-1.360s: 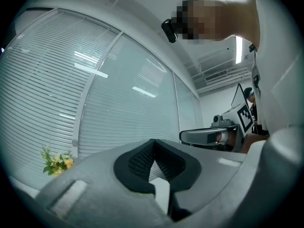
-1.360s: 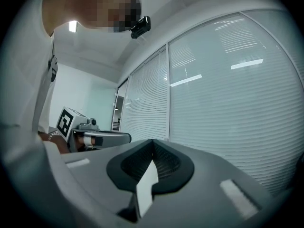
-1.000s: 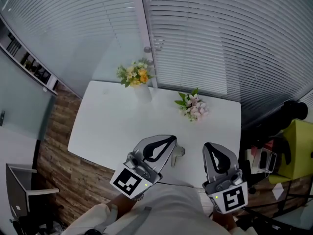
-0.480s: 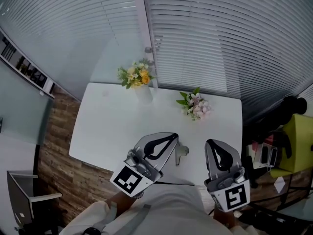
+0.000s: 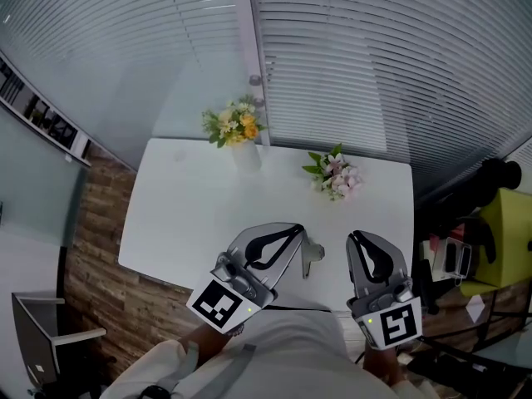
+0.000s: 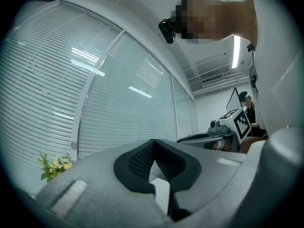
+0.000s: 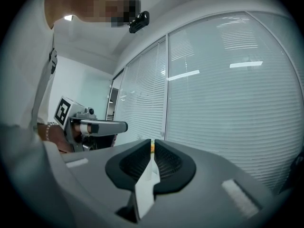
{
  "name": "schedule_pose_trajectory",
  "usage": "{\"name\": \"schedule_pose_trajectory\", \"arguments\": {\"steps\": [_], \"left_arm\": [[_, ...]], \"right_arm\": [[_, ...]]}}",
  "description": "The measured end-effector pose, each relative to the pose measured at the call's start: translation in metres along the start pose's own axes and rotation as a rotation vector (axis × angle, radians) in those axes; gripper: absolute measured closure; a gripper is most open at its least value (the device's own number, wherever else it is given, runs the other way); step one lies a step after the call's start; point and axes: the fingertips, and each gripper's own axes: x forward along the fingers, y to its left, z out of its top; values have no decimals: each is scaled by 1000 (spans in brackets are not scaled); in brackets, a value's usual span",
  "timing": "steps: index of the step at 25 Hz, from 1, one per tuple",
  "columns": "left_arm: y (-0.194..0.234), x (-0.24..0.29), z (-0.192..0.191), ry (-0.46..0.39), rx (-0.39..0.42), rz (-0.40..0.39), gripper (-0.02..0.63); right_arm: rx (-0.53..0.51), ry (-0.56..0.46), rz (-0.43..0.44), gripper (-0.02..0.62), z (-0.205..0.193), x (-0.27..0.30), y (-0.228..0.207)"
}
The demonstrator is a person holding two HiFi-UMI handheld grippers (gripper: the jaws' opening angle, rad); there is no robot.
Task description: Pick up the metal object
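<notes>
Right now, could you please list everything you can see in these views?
table: one, white, centre, on a wood-pattern floor.
metal object: one, silvery, on the table's near part, just right of the left gripper's tip.
yellow bouquet: one, yellow and orange, in a white vase at the table's far edge.
pink bouquet: one, pink and white, far right of the table.
blinds: white, behind the table.
shelf: one, on the left wall.
left gripper: one, grey, jaws together, nothing between them.
right gripper: one, grey, jaws have just been opening, slightly apart, nothing between them.
</notes>
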Motion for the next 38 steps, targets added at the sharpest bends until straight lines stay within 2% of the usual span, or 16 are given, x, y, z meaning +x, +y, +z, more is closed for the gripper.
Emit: {"name": "schedule_pose_trajectory", "arguments": {"steps": [13, 28, 38], "left_arm": [[5, -12, -1, 0, -8, 6, 604], [14, -16, -8, 6, -31, 15, 604], [19, -16, -7, 7, -30, 21, 604]], "right_arm": [[11, 148, -33, 535, -80, 8, -5], [127, 337, -43, 506, -205, 19, -7], [213, 414, -38, 466, -268, 21, -8]]}}
